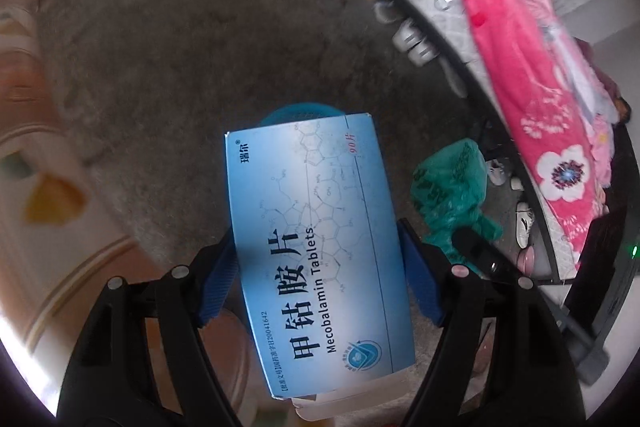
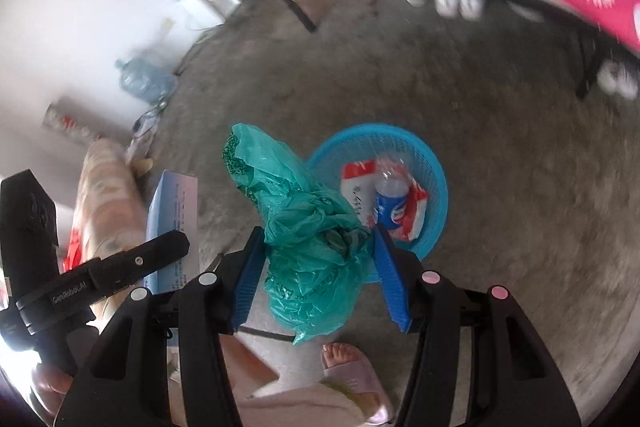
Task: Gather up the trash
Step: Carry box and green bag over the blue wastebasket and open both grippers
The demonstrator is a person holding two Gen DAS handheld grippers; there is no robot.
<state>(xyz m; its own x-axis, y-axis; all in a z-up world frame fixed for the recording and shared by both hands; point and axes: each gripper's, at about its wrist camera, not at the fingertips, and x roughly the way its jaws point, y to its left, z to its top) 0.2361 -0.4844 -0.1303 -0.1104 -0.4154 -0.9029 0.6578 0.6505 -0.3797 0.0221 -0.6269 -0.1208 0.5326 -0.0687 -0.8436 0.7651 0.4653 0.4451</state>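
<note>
One blue basket (image 2: 434,183) holds a bottle (image 2: 386,205) and red-white packets (image 2: 414,215); left gripper (image 1: 320,267) clamps one pill box (image 1: 316,247), right gripper (image 2: 316,263) one green bag (image 2: 304,223).

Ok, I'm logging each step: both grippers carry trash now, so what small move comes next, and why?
Probably carry the right gripper a little further over the blue basket and open it. Its pads clamp the green plastic bag beside the rim, not above the opening. The left gripper, holding the medicine box, would likely follow.
</note>
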